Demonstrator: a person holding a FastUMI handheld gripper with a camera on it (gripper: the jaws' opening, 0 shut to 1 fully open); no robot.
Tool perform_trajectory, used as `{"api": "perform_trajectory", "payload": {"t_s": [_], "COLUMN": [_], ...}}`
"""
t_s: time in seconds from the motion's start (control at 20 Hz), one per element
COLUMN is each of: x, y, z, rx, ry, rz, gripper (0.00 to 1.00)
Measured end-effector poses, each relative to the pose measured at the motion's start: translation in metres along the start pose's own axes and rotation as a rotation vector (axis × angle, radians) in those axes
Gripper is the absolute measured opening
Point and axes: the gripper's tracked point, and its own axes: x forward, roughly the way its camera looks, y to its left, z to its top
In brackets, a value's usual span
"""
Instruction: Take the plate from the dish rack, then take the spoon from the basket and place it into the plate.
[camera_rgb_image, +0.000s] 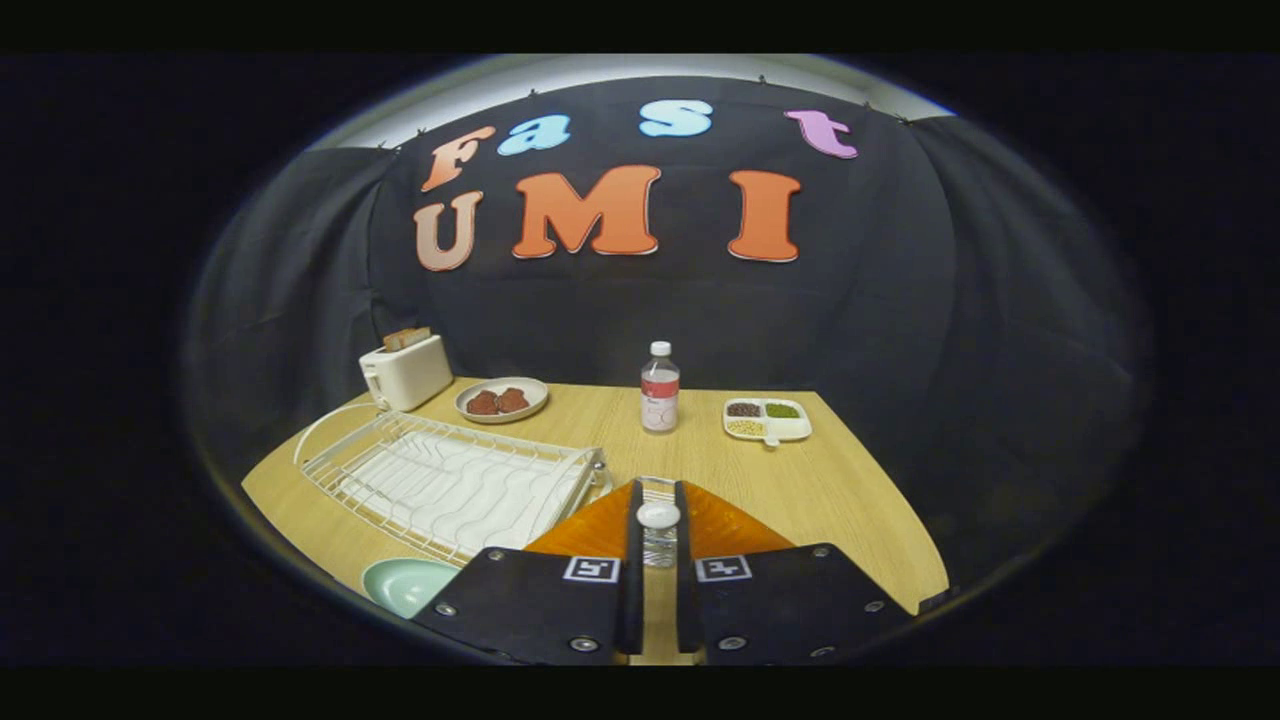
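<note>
Fingers (658, 490) noted nearest the lens, drawn close with only a narrow gap left. A pale rounded item (658, 514), with something clear below it, sits in that gap and fills its width. Whether both fingers press on it cannot be told. It is possibly the spoon, but it cannot be identified with certainty.

An orange basket (590, 535) is seen directly under and to either side of the fingers, with its sloped walls showing left and right of them.

A pale green plate (405, 585) is recorded just left of the fingers, lying flat on the wooden surface (820, 490) by the near corner of the dish rack (450, 485). No dishes are seen in the wire rack, only its white ribbed tray. The plate step is therefore judged done and the spoon step is in hand.

Well beyond the fingers the following are logged:
- a toaster (405, 370) with bread in its slot
- a dish of brown food (502, 400)
- a water bottle (660, 388), straight ahead
- a divided tray (767, 418), to the right

Handling judgement: a spoon is expected to be light, stiff and smooth, so it is liable to pivot or slip in a narrow pinch. It would be best held across the handle near the middle and lowered into the plate, not dropped. The plate is judged rigid and possibly breakable.
</note>
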Motion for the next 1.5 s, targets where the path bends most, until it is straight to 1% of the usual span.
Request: {"api": "perform_trajectory", "payload": {"t_s": [0.2, 0.35, 0.55, 0.8, 0.95, 1.3, 1.5], "x": [-0.028, -0.048, -0.069, -0.093, -0.092, -0.071, -0.065], "y": [0.011, 0.022, 0.047, 0.085, 0.109, 0.164, 0.187], "z": [0.023, 0.031, 0.024, 0.011, -0.003, -0.039, -0.065], "rx": [0.023, 0.039, 0.083, 0.061, 0.048, 0.066, 0.015], "ry": [-0.026, -0.035, -0.003, 0.028, 0.055, 0.134, 0.179], "rz": [0.043, 0.080, 0.158, 0.271, 0.335, 0.464, 0.512], "gripper": [0.13, 0.13, 0.13, 0.13, 0.13, 0.13, 0.13]}}
